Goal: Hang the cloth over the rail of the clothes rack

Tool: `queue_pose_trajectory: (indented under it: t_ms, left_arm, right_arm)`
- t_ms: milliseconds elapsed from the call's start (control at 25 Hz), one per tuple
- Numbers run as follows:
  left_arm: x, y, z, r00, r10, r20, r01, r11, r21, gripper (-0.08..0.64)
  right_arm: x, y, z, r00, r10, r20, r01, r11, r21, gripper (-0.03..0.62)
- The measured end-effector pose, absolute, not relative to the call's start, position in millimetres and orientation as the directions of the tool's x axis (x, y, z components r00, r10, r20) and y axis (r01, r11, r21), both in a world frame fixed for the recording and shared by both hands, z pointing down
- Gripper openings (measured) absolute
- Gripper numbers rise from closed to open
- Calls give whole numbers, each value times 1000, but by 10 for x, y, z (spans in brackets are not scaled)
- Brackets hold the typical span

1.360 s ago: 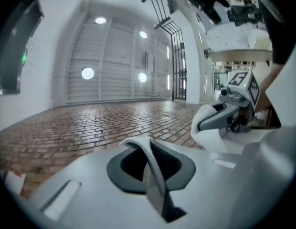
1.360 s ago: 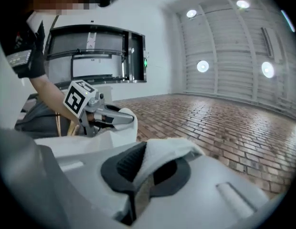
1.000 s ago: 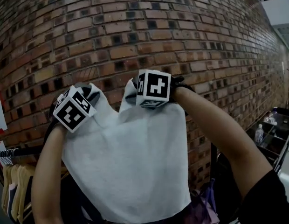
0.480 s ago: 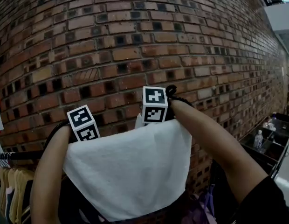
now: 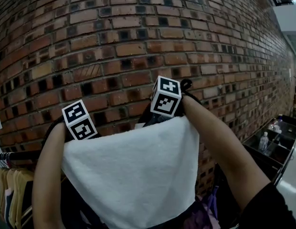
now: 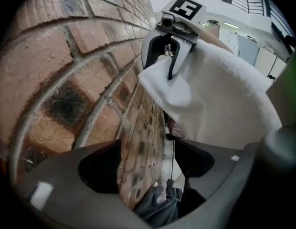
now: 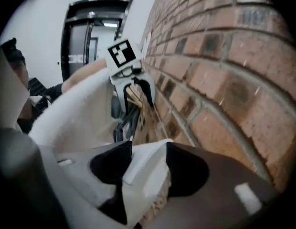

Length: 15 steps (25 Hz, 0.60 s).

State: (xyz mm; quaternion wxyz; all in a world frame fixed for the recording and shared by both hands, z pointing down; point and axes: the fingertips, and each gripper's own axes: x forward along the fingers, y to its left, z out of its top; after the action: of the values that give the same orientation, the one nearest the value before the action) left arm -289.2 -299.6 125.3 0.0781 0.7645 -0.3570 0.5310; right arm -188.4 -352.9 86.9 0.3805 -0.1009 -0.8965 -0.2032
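The white cloth [image 5: 133, 175] hangs in a broad sheet below a straight top fold, level with the black rail [image 5: 16, 155]; the rail under it is hidden. Both grippers are tucked behind that fold, with only the left marker cube [image 5: 79, 120] and the right marker cube [image 5: 166, 96] showing. My left gripper [image 6: 150, 147] has just been opening, and I see only brick and clothes between its jaws. My right gripper [image 7: 147, 149] has also just been opening. A loose fold of cloth [image 7: 145, 171] lies between its spread jaws, and the pads are not pressing it.
A curved brick wall [image 5: 138, 42] stands close behind the rack. Clothes on hangers [image 5: 12, 194] fill the rail's left end. A purple garment [image 5: 205, 213] hangs at the lower right. A dark shelf with a bottle [image 5: 265, 140] stands far right.
Both grippers came down from holding the cloth's top corners high and turned downward behind it. The cloth's peaked top has dropped into a straight fold.
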Motion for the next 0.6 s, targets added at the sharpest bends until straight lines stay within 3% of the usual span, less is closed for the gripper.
queue_pose_trajectory:
  t_ms: [160, 280, 440, 600]
  left_arm:
    - [-2737, -3064, 755, 345, -628, 698, -580, -727, -367, 364]
    - [-2643, -3062, 245, 458, -752, 473, -556, -658, -508, 363]
    - [-2655, -2930, -615, 474, -880, 43, -584, -350, -732, 362]
    - [-2665, -2545, -1411, 423, -839, -342, -613, 13, -790, 360]
  right_arm:
    - [-2004, -3397, 330, -867, 86, 492, 303, 873, 382, 218]
    - [-1957, -3529, -108, -955, -17, 295, 149, 835, 530, 218]
    - [-1769, -3616, -788, -982, -185, -47, -167, 711, 683, 210]
    - [-1522, -3477, -1328, -916, -256, -309, -401, 584, 706, 206]
